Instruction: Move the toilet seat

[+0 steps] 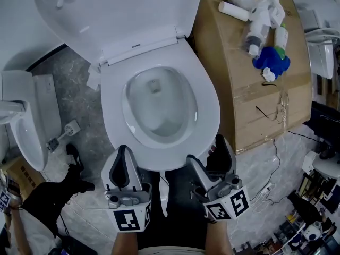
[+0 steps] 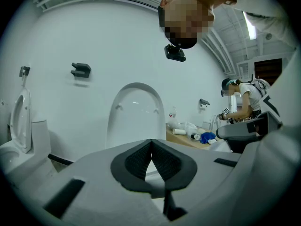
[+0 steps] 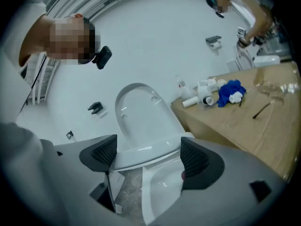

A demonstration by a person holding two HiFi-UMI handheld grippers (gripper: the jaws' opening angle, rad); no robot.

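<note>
Toilet seat (image 1: 208, 108) is partly hidden in front by the pressed-together left claw (image 1: 123, 152) and spread right claw (image 1: 209, 154).

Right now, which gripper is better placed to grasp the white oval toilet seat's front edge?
Right, probably. The right gripper has its jaws apart by the front edge of the white oval toilet seat; the left gripper is shut and must open first.

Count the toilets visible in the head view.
2. The centre toilet, lid raised, fills the middle; a second toilet stands at the left edge. A white fixture cut off at the right edge may be a third.
</note>
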